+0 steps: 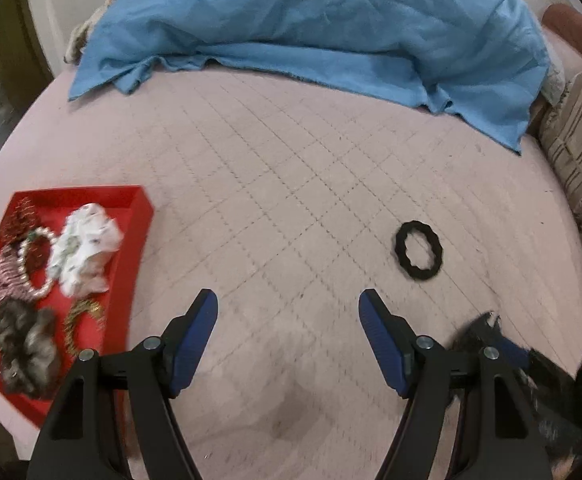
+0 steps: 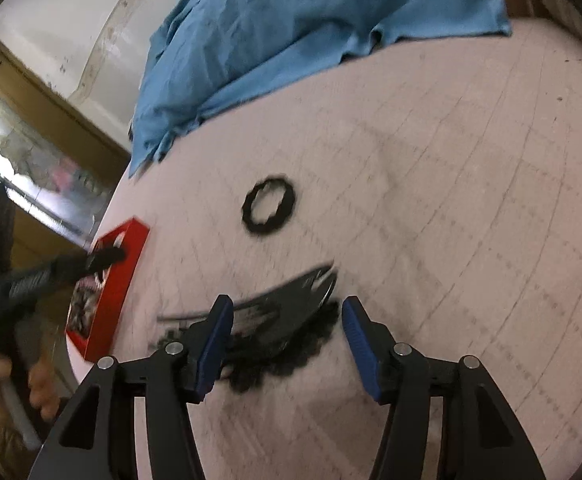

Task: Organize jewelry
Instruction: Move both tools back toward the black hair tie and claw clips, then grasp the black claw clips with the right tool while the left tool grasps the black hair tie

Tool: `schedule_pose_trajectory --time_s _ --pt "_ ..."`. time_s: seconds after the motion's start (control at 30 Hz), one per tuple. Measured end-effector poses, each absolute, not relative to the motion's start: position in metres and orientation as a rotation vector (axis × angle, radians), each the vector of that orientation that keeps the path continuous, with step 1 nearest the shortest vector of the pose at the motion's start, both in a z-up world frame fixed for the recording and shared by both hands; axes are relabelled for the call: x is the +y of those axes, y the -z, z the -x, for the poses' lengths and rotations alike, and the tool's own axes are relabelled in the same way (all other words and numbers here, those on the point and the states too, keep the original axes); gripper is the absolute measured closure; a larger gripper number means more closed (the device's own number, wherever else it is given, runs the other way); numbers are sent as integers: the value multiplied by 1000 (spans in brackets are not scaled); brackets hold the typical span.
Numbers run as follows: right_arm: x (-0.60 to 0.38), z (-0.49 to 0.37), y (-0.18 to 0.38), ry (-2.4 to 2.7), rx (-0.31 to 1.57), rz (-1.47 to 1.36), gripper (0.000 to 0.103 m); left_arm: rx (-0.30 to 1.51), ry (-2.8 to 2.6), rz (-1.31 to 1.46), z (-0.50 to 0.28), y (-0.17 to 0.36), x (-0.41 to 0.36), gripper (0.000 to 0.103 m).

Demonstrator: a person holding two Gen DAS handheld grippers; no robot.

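Bed surface, pink quilt [image 1: 291, 184]: blue cloth [image 1: 299, 28] at far side.

Red tray [image 1: 131, 248], near left: holds scrunchies, a bead bracelet and gold pieces; largely filled.

Black lacy hairpiece [image 2: 287, 328], near right, unsorted: between the parted jaws of right gripper [image 2: 287, 340], apparently ungripped.

Black ring scrunchie [image 1: 419, 250], right, unsorted.

Left gripper [image 1: 289, 340]: jaws apart, empty.
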State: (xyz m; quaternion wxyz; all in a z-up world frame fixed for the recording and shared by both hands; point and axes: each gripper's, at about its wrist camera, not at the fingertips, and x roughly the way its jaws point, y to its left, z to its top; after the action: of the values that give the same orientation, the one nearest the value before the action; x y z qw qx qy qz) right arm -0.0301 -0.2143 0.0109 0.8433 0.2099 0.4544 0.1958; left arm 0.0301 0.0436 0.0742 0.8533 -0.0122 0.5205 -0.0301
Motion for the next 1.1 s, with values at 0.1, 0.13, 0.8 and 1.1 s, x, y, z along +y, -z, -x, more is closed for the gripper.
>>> schedule_pose_trajectory --time_s 0.1,0.13,0.8,1.1 --pt "-203 30 -12 -420 954 -391 41 1141 89 34 -50 -54 33 31" --pt "-202 30 -12 -419 953 -383 41 1151 94 36 -57 -47 29 31" --pt "-191 28 -9 -464 973 -330 40 1123 276 -41 -101 -21 -13 33" --pt "-183 30 -10 -482 968 -305 58 1112 302 -214 -88 -18 -65 71"
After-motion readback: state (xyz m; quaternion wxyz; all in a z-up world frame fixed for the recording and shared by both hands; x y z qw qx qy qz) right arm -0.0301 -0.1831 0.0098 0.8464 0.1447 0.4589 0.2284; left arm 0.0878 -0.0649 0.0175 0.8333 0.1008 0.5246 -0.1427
